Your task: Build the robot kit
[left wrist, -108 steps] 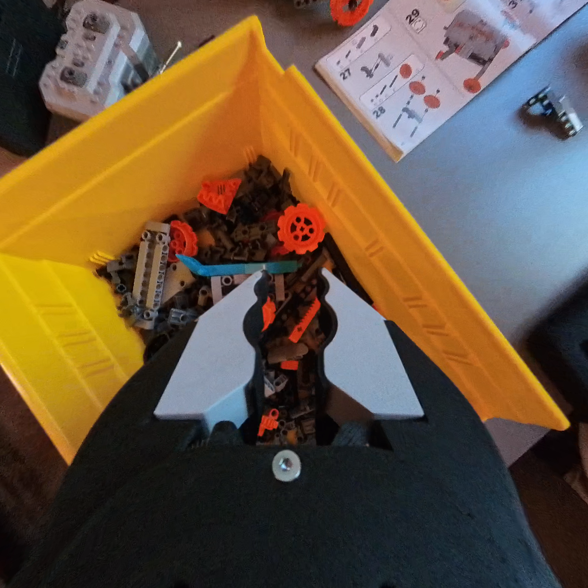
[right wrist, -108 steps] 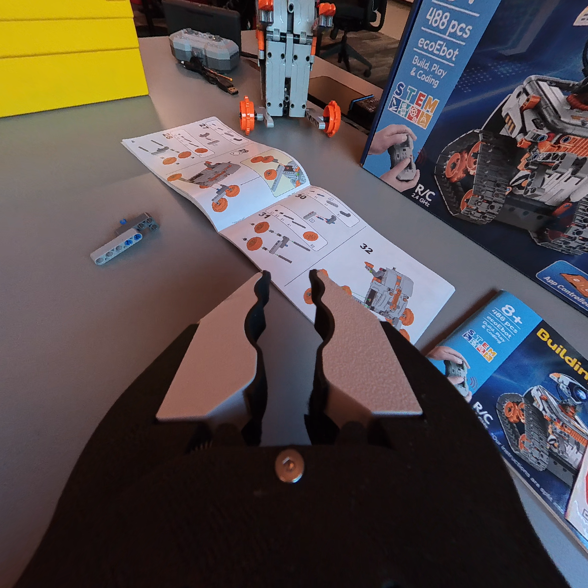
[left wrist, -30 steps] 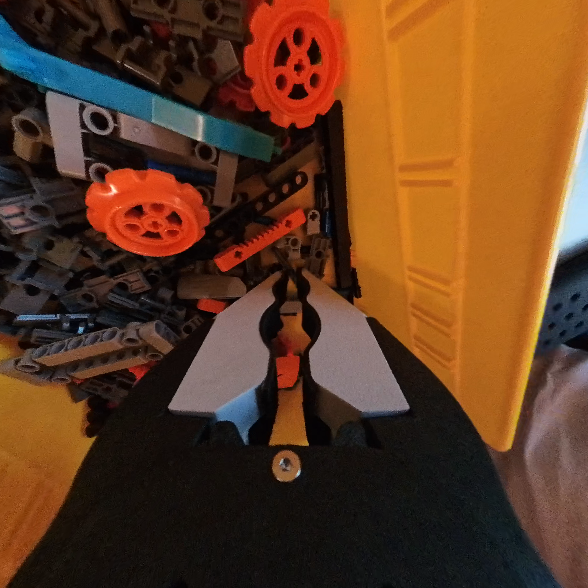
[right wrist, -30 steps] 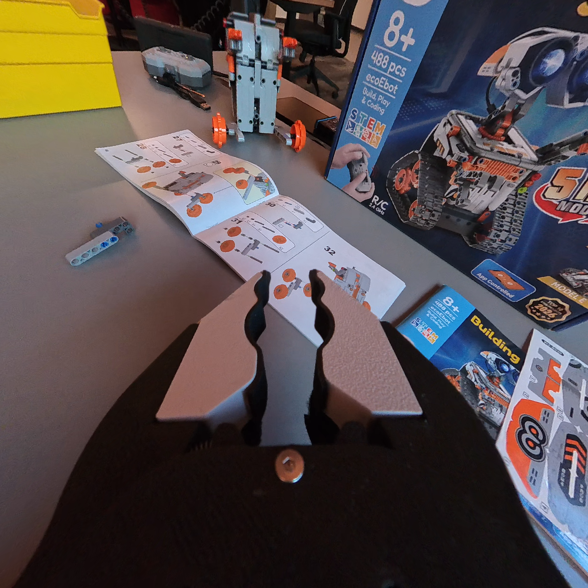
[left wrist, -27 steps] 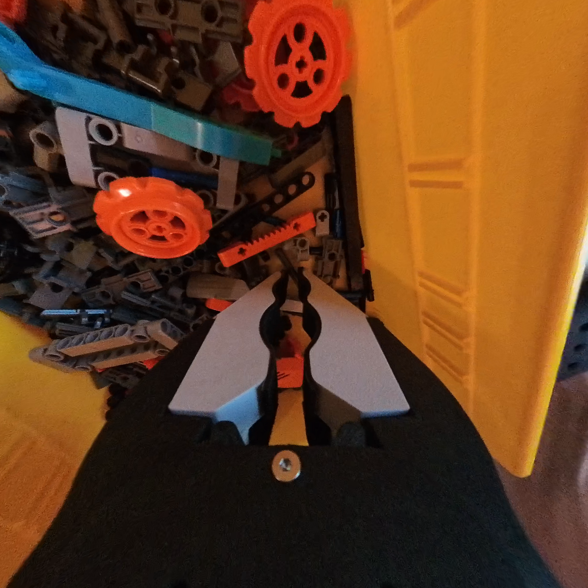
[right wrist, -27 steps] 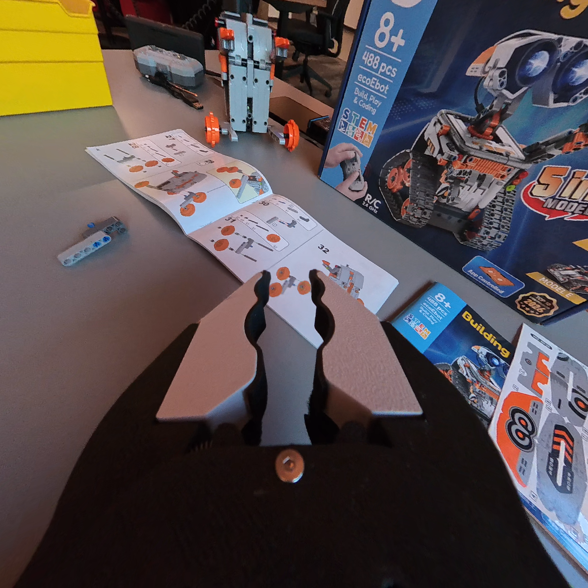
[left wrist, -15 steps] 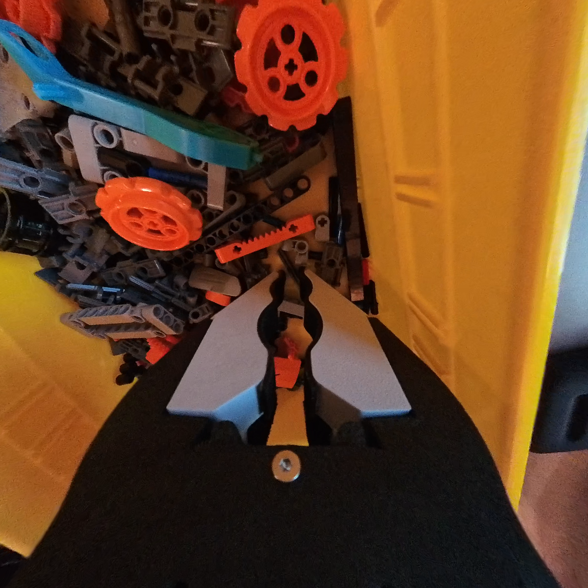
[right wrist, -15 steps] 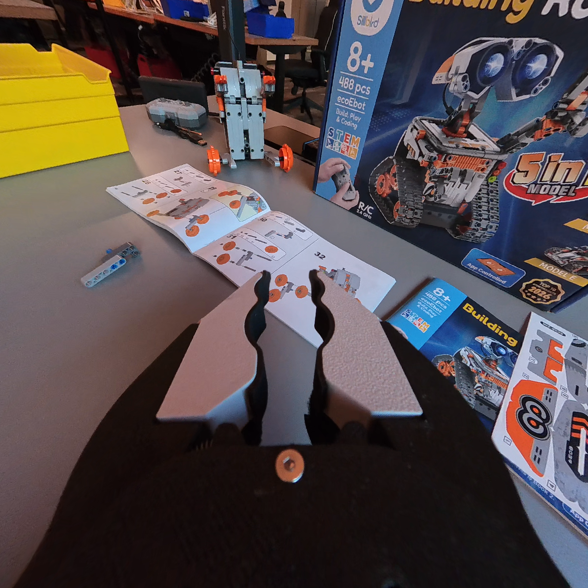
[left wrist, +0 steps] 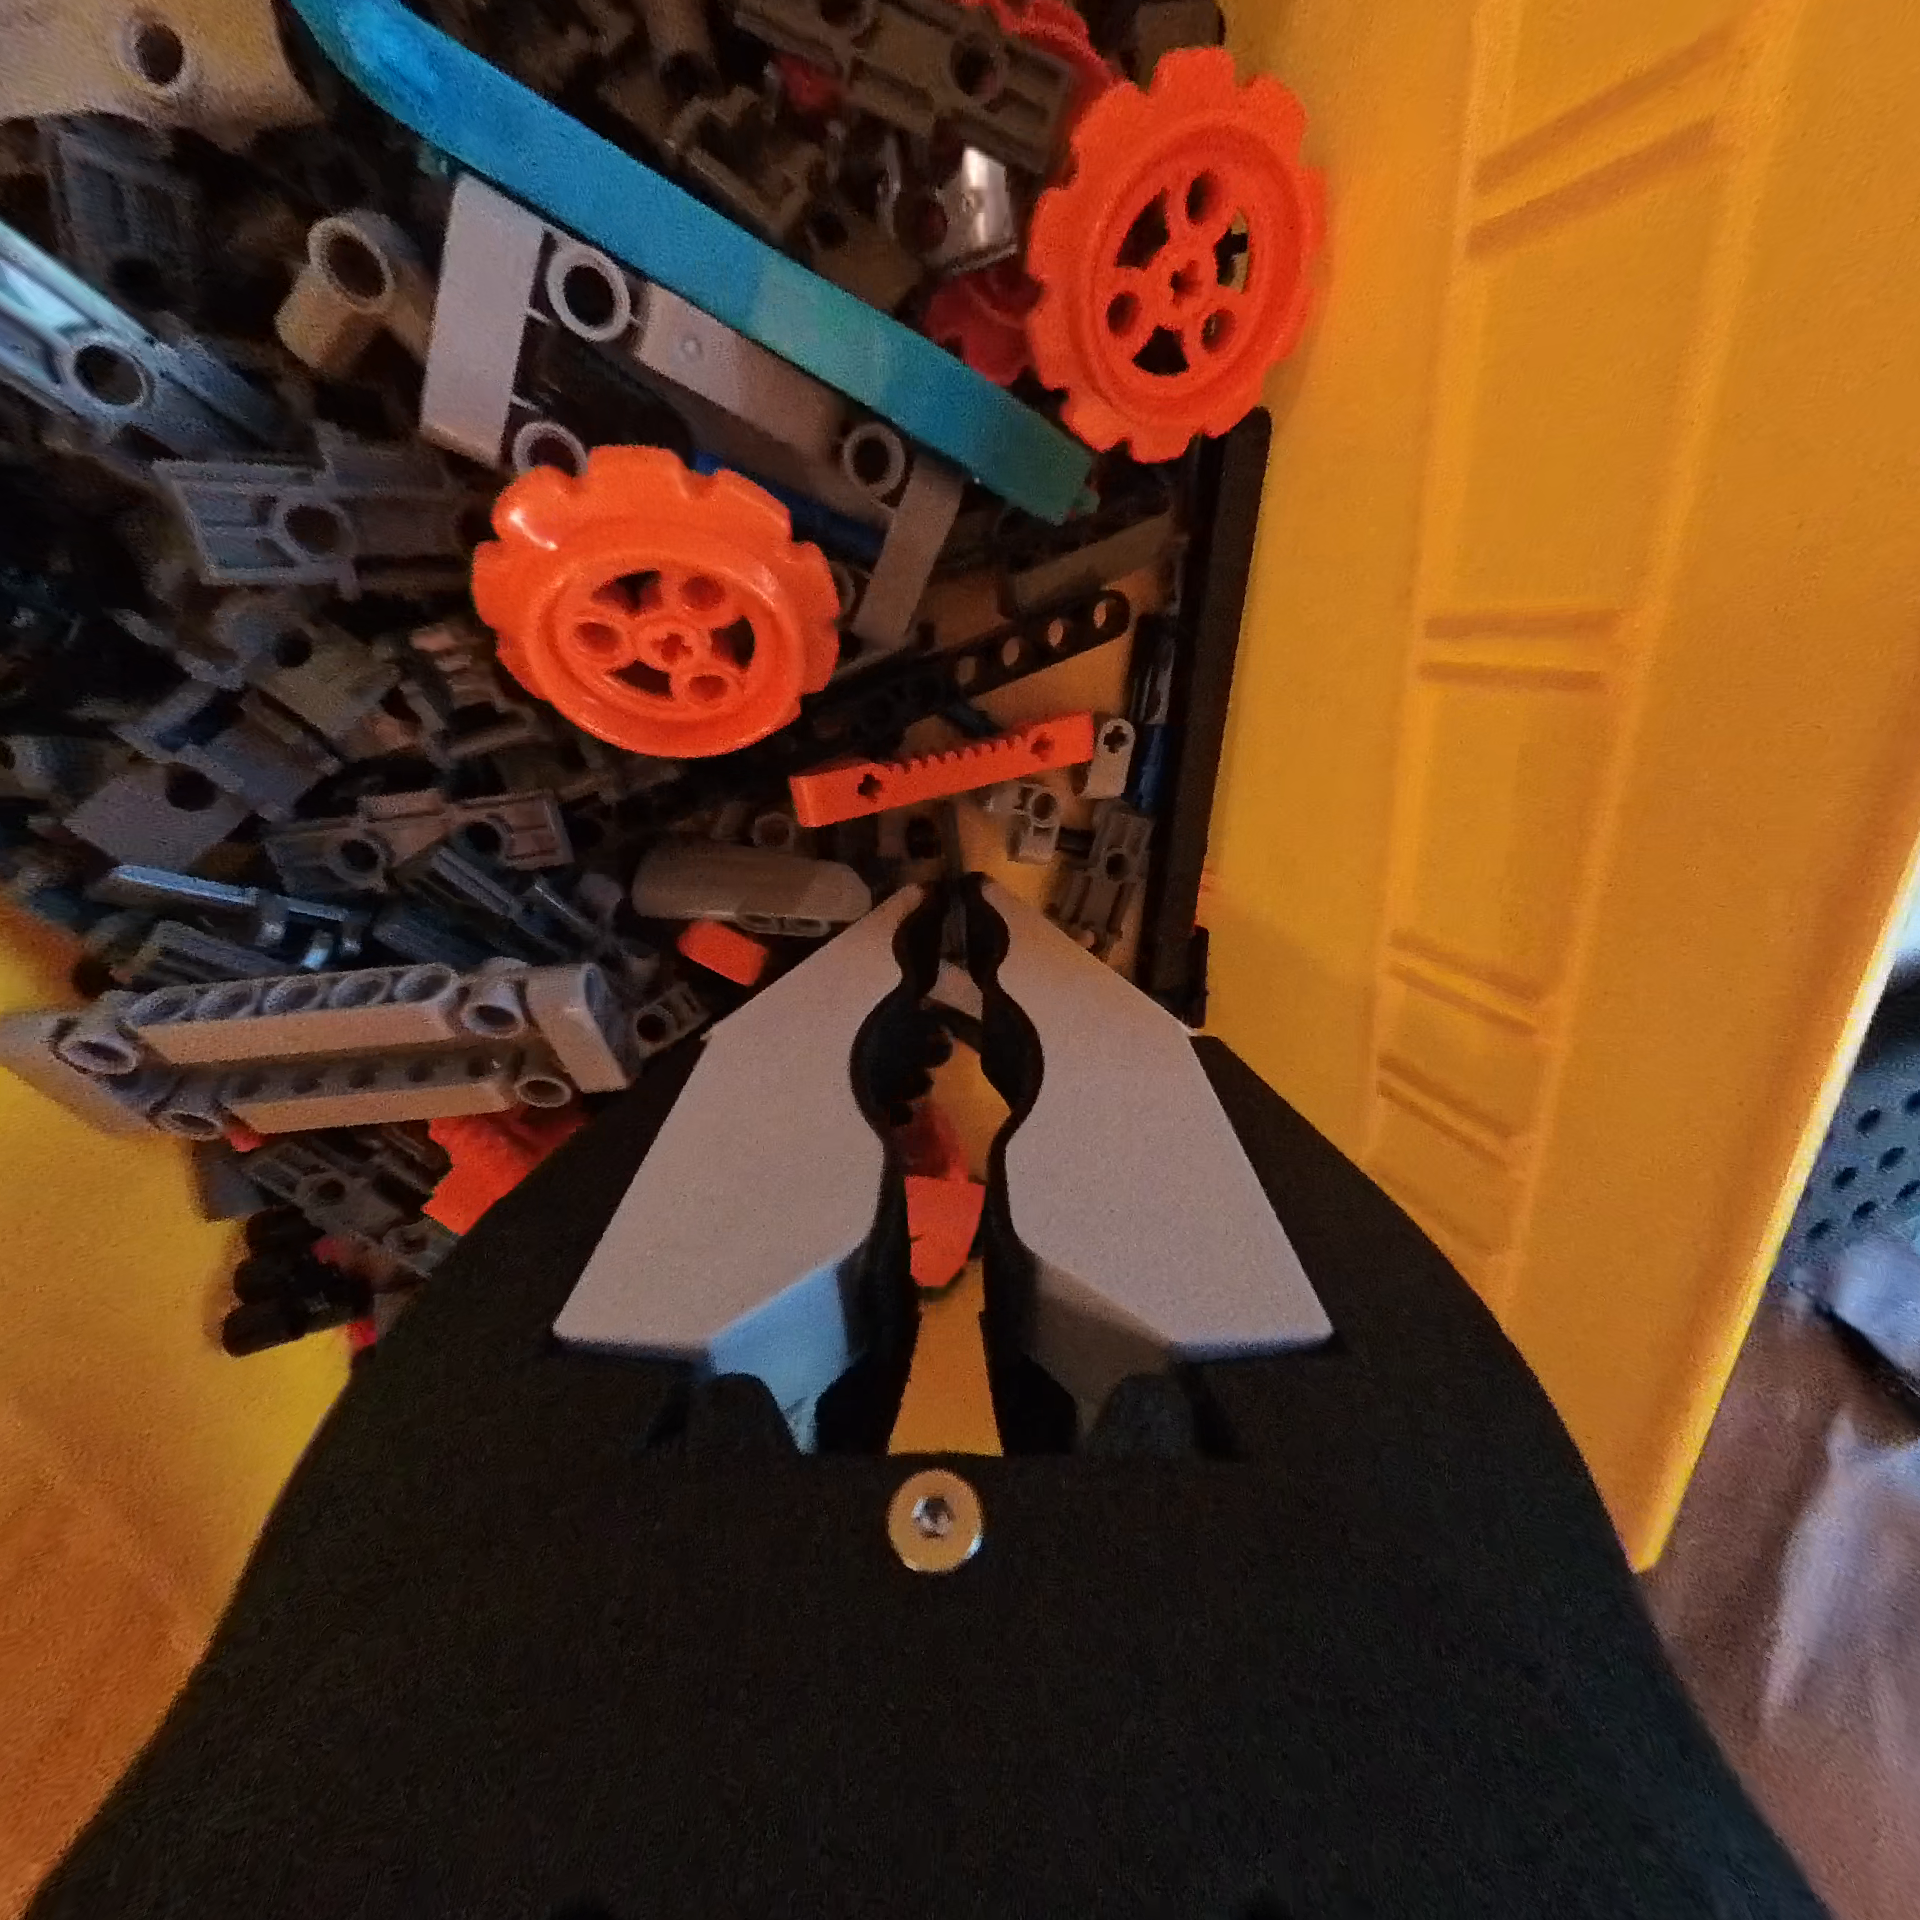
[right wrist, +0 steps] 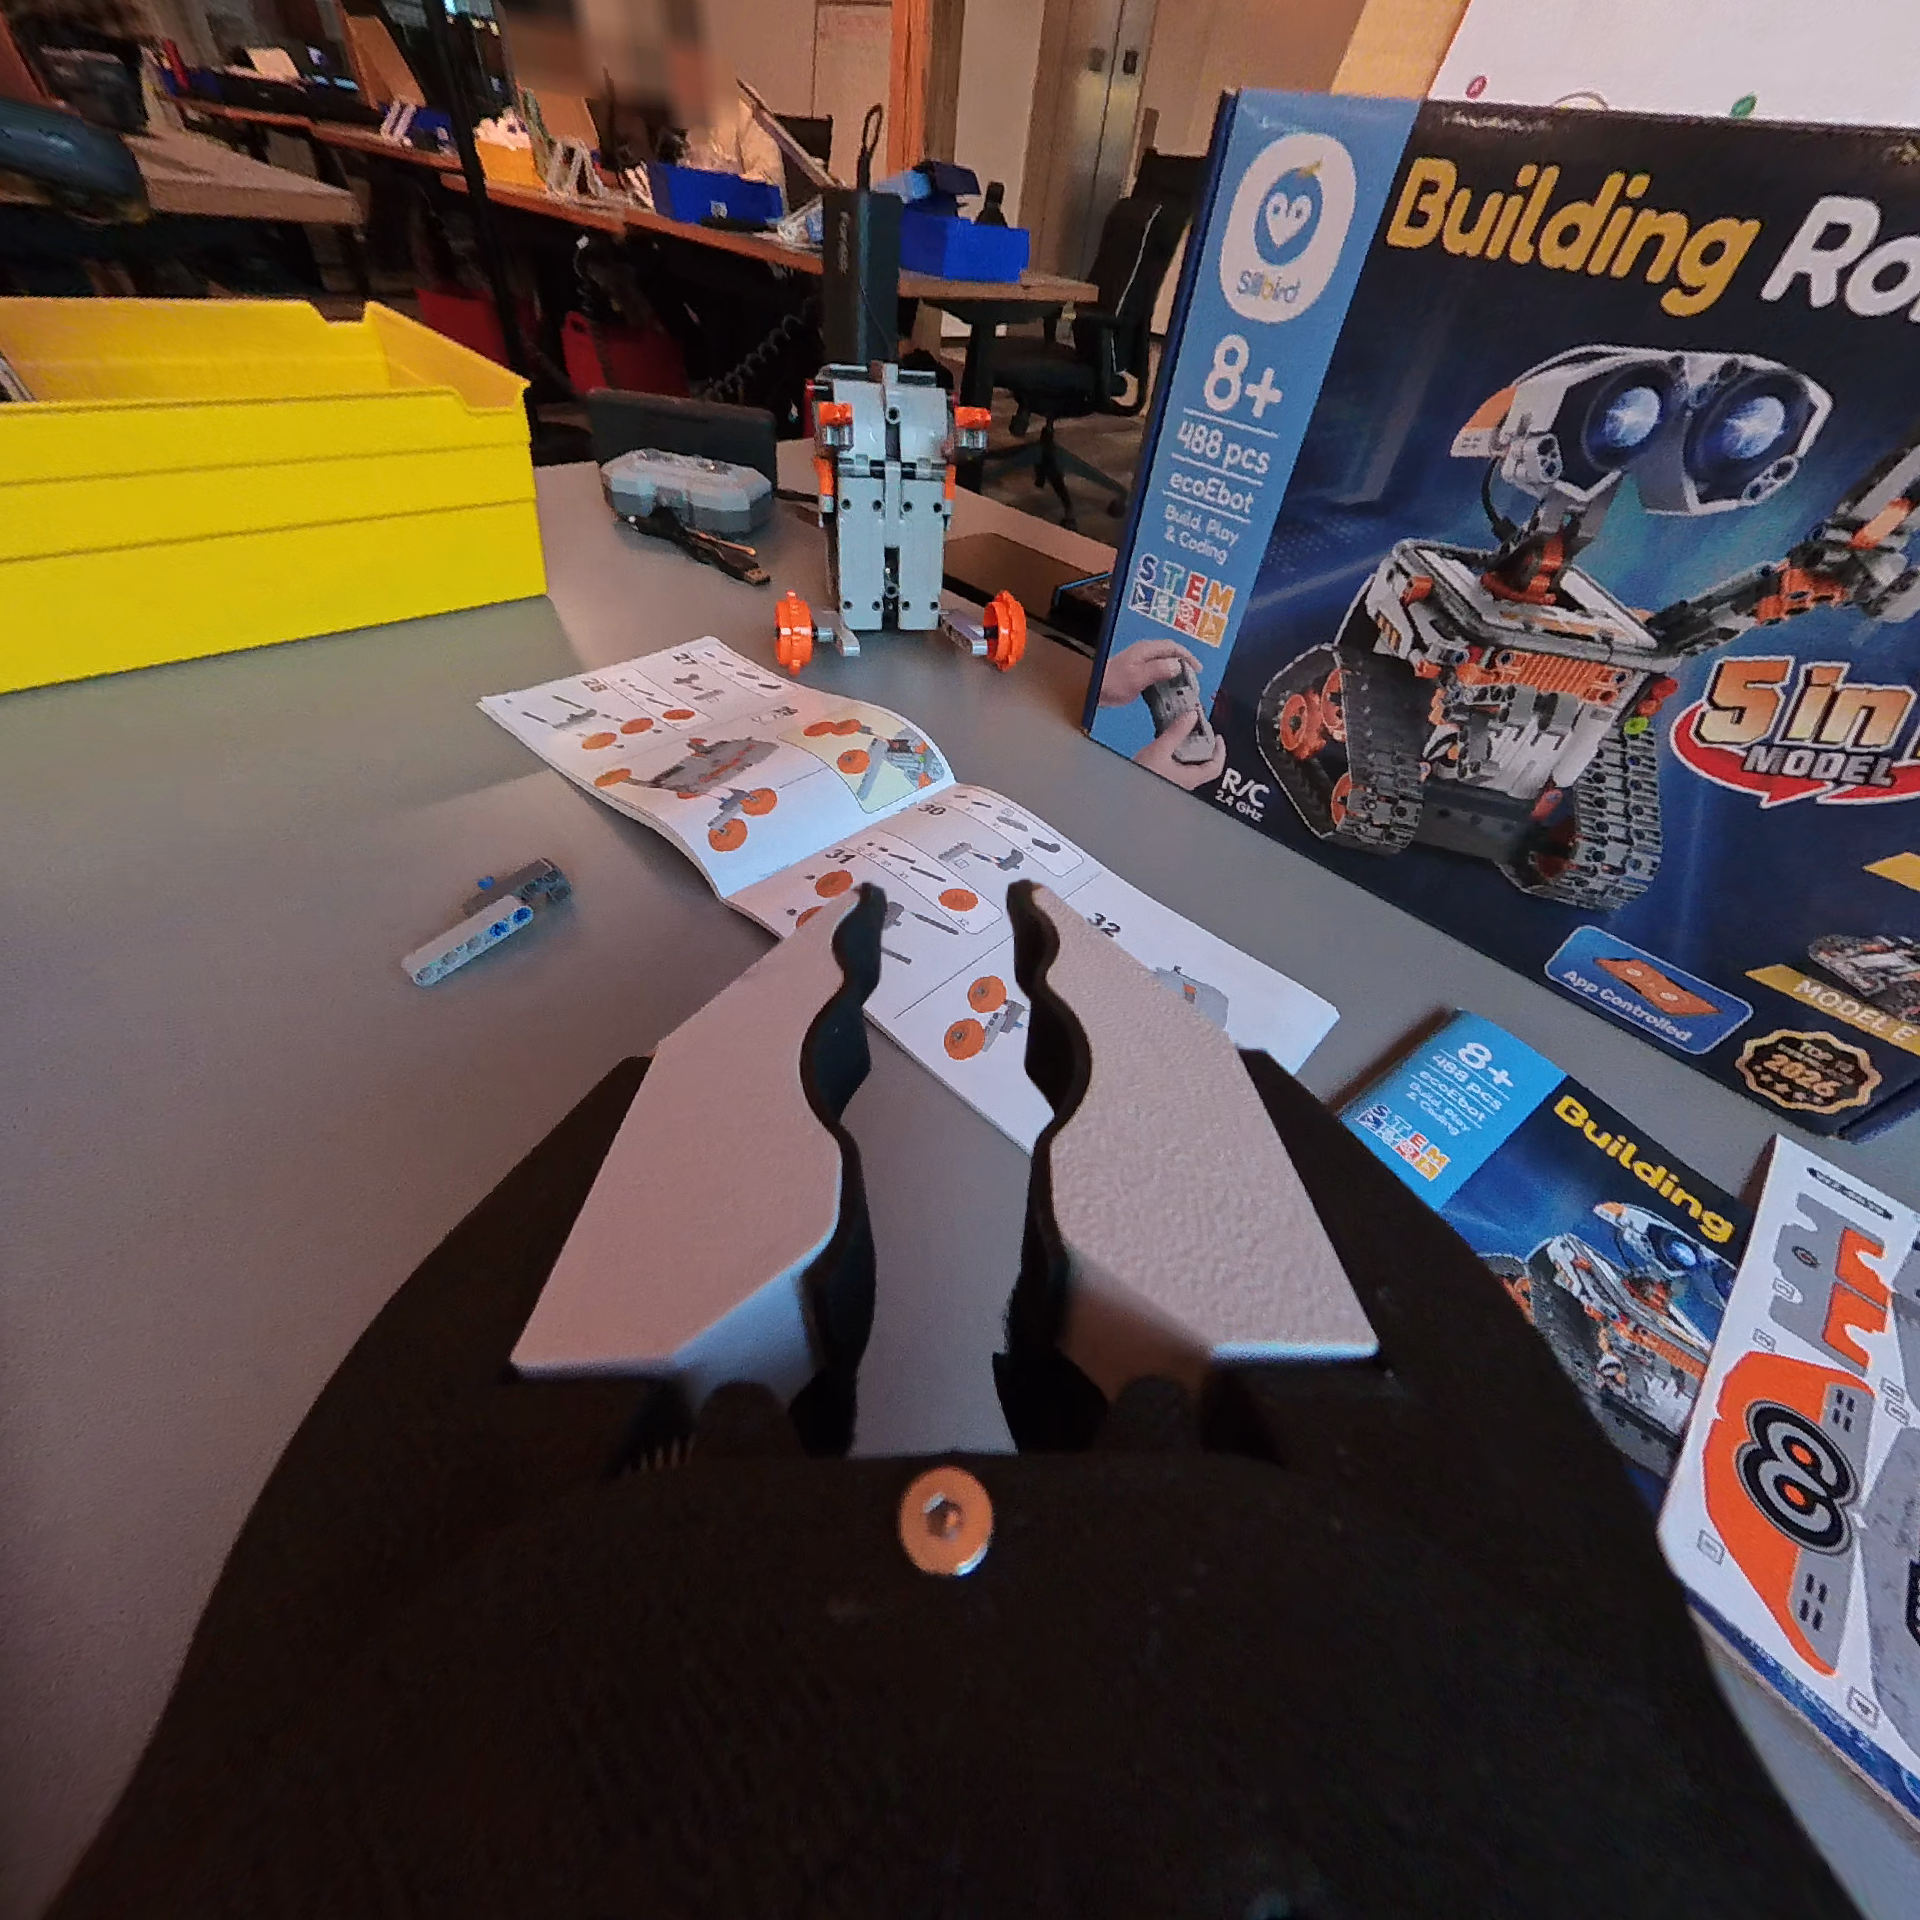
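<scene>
My left gripper (left wrist: 951,906) is down inside the yellow bin (left wrist: 1558,727), at the right-hand edge of a pile of building parts. Its tips are almost together and pinch a thin dark piece (left wrist: 940,868) that is hard to make out. An orange toothed rack (left wrist: 940,774) lies just beyond the tips. Two orange wheels (left wrist: 660,603) (left wrist: 1174,255) and a blue curved strip (left wrist: 727,270) lie farther off. My right gripper (right wrist: 940,899) is open and empty, held above the grey table (right wrist: 260,935) over the open instruction booklet (right wrist: 831,831).
A small grey beam assembly (right wrist: 483,925) lies left of the booklet. A half-built grey and orange model (right wrist: 894,520) and a grey battery unit (right wrist: 686,494) stand behind it. The kit's box (right wrist: 1507,520), a second booklet (right wrist: 1558,1226) and a sticker sheet (right wrist: 1808,1455) are at the right.
My left gripper went down into the bin, narrowed its jaws and now sits closer to the parts. My right gripper tilted up, so more of the room shows; its jaws stayed the same.
</scene>
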